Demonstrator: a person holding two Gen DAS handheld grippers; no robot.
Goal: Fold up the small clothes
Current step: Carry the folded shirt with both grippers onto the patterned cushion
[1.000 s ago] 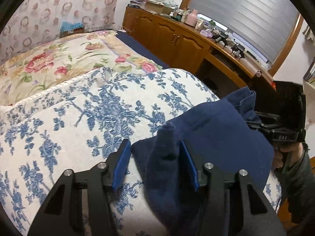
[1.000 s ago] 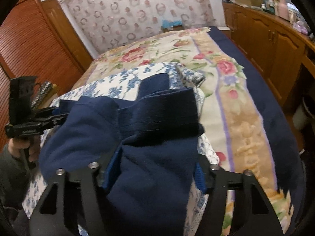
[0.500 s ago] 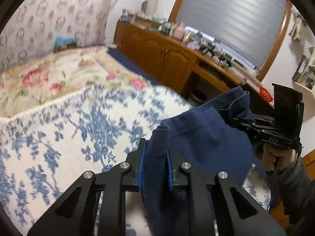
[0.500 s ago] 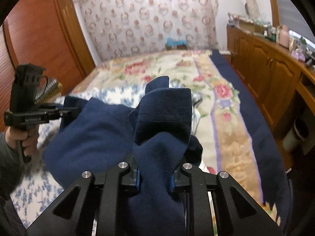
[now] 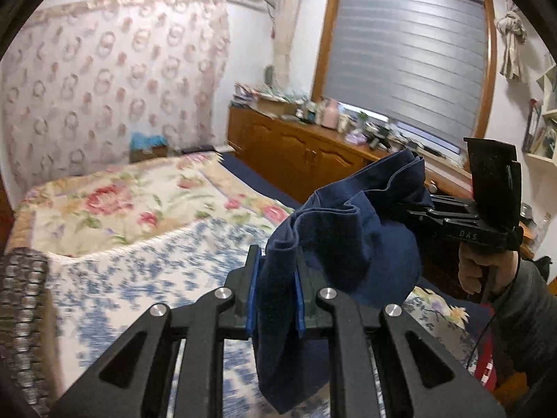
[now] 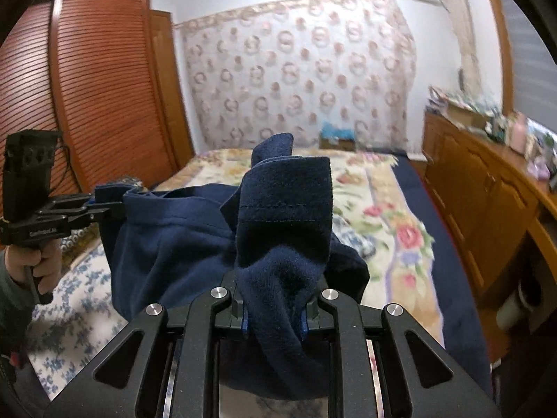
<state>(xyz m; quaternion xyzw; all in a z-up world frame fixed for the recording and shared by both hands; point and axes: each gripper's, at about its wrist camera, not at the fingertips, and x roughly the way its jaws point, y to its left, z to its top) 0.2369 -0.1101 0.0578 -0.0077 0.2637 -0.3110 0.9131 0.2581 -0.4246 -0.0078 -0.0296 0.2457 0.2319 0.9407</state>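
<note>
A small navy blue garment (image 5: 351, 244) hangs in the air above the bed, held between both grippers. My left gripper (image 5: 275, 296) is shut on one bunched corner of it. My right gripper (image 6: 275, 317) is shut on another bunched corner, with the hem (image 6: 285, 205) standing up in front of it. The cloth sags between the two. In the left wrist view the right gripper (image 5: 410, 209) shows at the right; in the right wrist view the left gripper (image 6: 104, 202) shows at the left.
Below lies a bed with a blue floral cover (image 5: 146, 271) and a rose-patterned spread (image 5: 115, 205). A wooden sideboard (image 5: 299, 160) with clutter runs along the window wall. A slatted wooden wardrobe (image 6: 90, 87) stands on the other side.
Both grippers closed on the garment's corners and lifted it off the bed. The views now tilt up toward the walls and window.
</note>
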